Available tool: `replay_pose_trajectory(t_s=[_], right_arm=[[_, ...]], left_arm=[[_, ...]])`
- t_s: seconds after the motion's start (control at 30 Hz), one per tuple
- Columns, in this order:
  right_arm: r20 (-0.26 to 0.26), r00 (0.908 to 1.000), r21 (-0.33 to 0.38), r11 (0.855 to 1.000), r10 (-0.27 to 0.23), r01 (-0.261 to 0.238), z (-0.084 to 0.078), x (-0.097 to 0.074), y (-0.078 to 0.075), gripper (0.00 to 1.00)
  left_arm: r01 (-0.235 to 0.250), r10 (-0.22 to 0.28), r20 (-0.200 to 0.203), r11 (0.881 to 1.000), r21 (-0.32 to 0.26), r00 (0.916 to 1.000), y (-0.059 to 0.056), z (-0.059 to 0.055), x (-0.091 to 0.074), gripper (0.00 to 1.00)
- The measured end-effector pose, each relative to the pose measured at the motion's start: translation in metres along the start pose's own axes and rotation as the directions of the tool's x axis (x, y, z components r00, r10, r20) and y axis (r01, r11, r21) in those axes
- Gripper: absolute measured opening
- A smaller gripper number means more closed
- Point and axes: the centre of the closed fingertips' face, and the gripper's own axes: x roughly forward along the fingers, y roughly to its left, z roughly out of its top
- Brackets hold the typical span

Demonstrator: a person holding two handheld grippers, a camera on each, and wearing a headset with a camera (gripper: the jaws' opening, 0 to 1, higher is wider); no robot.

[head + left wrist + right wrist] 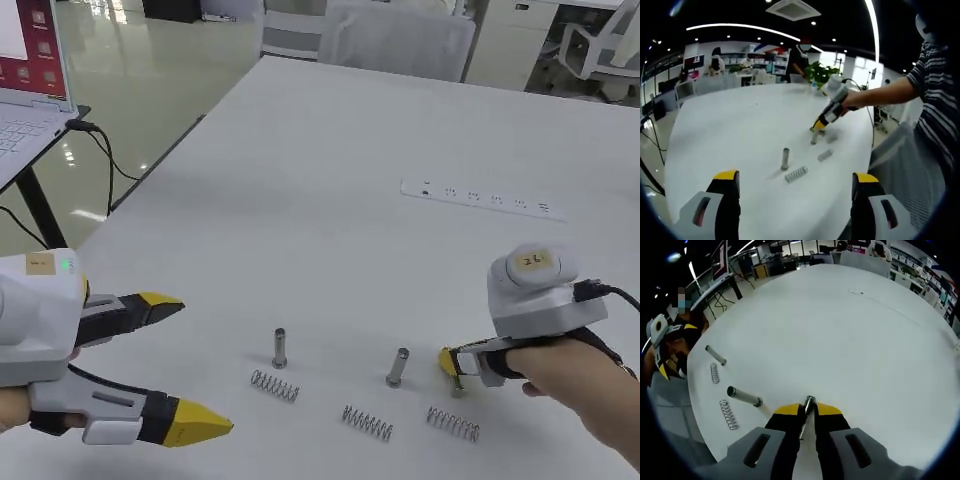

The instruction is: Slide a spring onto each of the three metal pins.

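Two metal pins stand upright on the white table (330, 200): one (280, 347) on the left, one (398, 366) to its right. Three springs lie flat in front of them: left (274, 385), middle (366, 422), right (453, 423). My right gripper (455, 365) is low over the table just right of the second pin, shut on a third metal pin (809, 402) whose tip sticks out past the yellow jaws. My left gripper (190, 362) is open and holds nothing, to the left of the pins; the left pin (785, 158) and left spring (796, 173) lie ahead of it.
A white power strip (483, 198) lies farther back on the table. A laptop (30, 70) sits on a stand beyond the table's left edge, with cables hanging. Chairs (395, 40) stand at the far end.
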Motion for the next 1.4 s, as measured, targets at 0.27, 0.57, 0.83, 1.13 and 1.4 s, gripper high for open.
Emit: replay_pose_trajectory(t_s=[0.27, 0.57, 0.83, 1.13, 1.4], right_arm=[[0.008, 1.0, -0.022, 1.0, -0.005, 0.005, 0.001, 0.0, -0.002, 0.05], [0.07, 0.9972, 0.02, 0.999, 0.026, -0.028, 0.0, -0.012, -0.001, 0.05], [0.143, 0.9889, -0.003, 0.999, 0.039, -0.039, 0.004, -0.025, 0.003, 0.05], [0.19, 0.9811, -0.023, 0.999, 0.035, -0.031, 0.006, -0.033, 0.006, 0.05], [0.218, 0.9758, -0.011, 1.0, 0.019, -0.017, 0.008, -0.039, 0.005, 0.05]], left_arm=[[0.0, 0.0, 0.007, 1.0, -0.009, 1.0, 0.0, 0.0, 0.001, 0.89], [0.014, -0.014, 0.011, 1.0, -0.004, 0.9998, -0.005, 0.003, 0.002, 0.89], [0.006, -0.005, 0.021, 1.0, -0.005, 0.9998, -0.006, 0.007, 0.002, 0.89], [0.007, -0.007, 0.023, 1.0, 0.002, 0.9997, -0.01, 0.009, 0.001, 0.89], [-0.001, 0.001, 0.029, 1.0, 0.006, 0.9996, -0.012, 0.01, 0.0, 0.89]])
